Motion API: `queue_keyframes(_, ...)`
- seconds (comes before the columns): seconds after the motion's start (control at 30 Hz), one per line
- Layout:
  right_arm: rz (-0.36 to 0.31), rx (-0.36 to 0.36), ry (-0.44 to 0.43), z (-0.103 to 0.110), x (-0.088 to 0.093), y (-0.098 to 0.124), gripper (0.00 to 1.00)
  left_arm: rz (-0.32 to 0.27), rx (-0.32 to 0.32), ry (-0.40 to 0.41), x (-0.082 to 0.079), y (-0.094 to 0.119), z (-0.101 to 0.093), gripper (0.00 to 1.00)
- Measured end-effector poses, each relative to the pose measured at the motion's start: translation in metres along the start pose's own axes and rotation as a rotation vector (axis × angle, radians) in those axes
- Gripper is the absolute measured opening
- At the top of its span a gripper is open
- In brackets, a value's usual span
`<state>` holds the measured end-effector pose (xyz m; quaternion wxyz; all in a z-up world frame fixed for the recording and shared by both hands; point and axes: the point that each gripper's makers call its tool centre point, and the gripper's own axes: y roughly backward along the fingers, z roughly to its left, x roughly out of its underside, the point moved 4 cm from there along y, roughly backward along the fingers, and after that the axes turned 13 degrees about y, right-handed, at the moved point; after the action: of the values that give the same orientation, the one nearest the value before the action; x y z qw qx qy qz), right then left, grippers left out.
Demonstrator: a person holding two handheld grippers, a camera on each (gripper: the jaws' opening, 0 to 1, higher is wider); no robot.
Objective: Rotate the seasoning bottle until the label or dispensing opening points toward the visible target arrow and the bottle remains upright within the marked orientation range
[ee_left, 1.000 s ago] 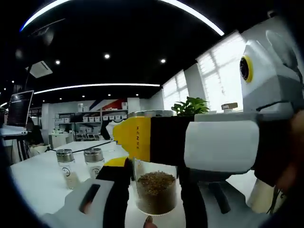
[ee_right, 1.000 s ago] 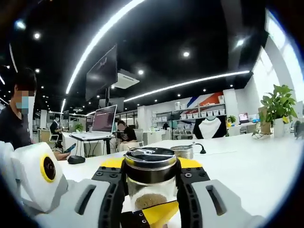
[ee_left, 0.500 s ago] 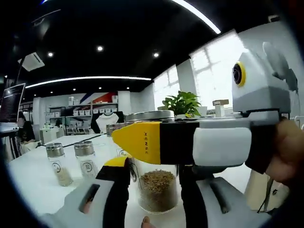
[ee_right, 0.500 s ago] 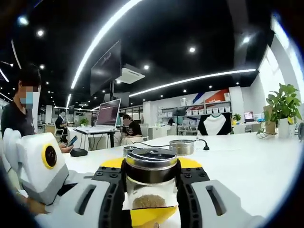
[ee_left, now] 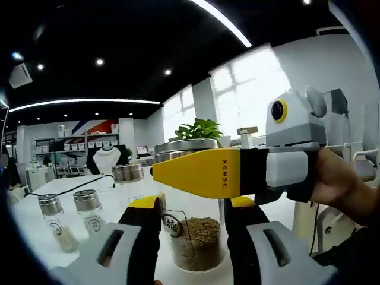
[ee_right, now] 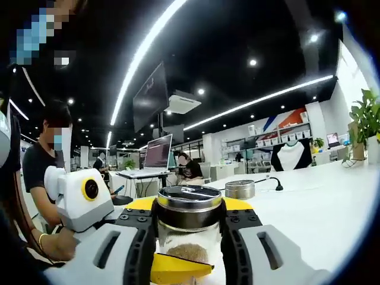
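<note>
Left gripper (ee_left: 191, 222): the jaws rise from the bottom of the left gripper view and pinch the lower glass body of the seasoning bottle (ee_left: 193, 237), one jaw on each side. The bottle stands upright on the white bench (ee_left: 35, 237). It is clear glass with a metal lid (ee_left: 185, 147) and holds brown granules in its lower part. A small label with dark print faces the camera on the glass, close to the left jaw.

Right gripper (ee_right: 189, 222): in the right gripper view its jaws clamp the same bottle (ee_right: 189, 234) just under the metal lid (ee_right: 189, 199), one jaw at each side of the neck. In the left gripper view this gripper (ee_left: 237, 172) enters from the right, its yellow jaw tip lying across the bottle's upper part below the lid; a hand (ee_left: 344, 187) holds its body. In the right gripper view the left gripper's yellow tip (ee_right: 178, 270) crosses the bottle low down.

Other items on the bench, left gripper view: two small shakers (ee_left: 71, 219) with metal caps stand to the left, apart from the gripped bottle, and a third lidded jar (ee_left: 128, 174) stands behind. A potted plant (ee_left: 199, 127) stands farther back near the windows.

Right gripper view: another metal-lidded jar (ee_right: 240, 189) sits on the bench behind, and a person (ee_right: 50, 154) stands at left
</note>
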<state>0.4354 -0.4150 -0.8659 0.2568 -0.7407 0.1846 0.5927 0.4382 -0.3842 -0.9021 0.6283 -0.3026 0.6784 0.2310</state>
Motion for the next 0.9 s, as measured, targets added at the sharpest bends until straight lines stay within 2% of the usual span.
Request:
queue_keyframes(0.37,-0.015,-0.068,0.011,0.0034,-0.002,0.0046,0.39,0.045,0.286,0.054,0.001,-0.0041,-0.0044,0.48)
queue_keyframes(0.47,-0.014,-0.087,0.005,0.0063,-0.0012,0.005,0.39,0.061,0.385,0.075,0.0026,-0.0027,-0.0084,0.48)
queue_keyframes(0.6,-0.013,-0.097,0.009,0.007,0.0005,0.0045,0.39,0.065,0.392,0.091,0.0044,-0.0025,-0.0054,0.5)
queue_keyframes(0.77,-0.011,-0.101,0.001,0.0069,0.0026,0.0035,0.39,0.053,0.406,0.138,0.0067,-0.0009,-0.0066,0.47)
queue_keyframes(0.9,-0.013,-0.109,-0.008,0.0077,0.0037,0.0037,0.39,0.043,0.404,0.117,0.0068,0.0011,-0.0064,0.47)
